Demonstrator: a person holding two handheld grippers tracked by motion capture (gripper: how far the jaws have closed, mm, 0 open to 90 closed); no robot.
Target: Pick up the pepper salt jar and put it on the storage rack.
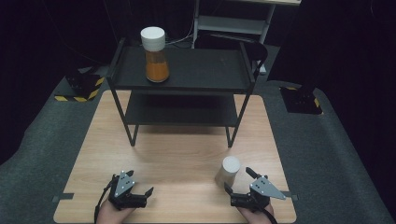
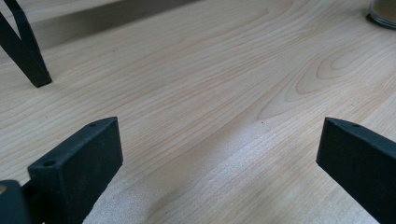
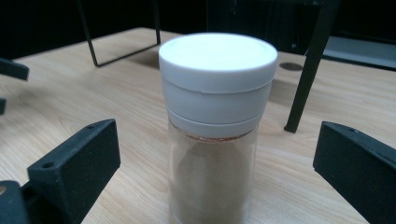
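We take the step in hand to be the approach for a grasp on the brown spice jar (image 1: 228, 171), which stands upright on the desk (image 1: 177, 154) in front of the black rack (image 1: 182, 79), off that rack's right front leg. Our right gripper (image 1: 236, 180) sits just in front of the jar with its jaws spread wide; in the right gripper view the jar (image 3: 215, 126) stands between them, touched by neither. Our left gripper (image 1: 138, 187) rests well to the left of the jar, also open with nothing between its jaws. An orange-filled jar (image 1: 155, 54) stands on the rack's top shelf. Next, we judge, the right gripper should ease forward until the jaws flank the glass body below the white cap, then close squarely so the jar does not tip
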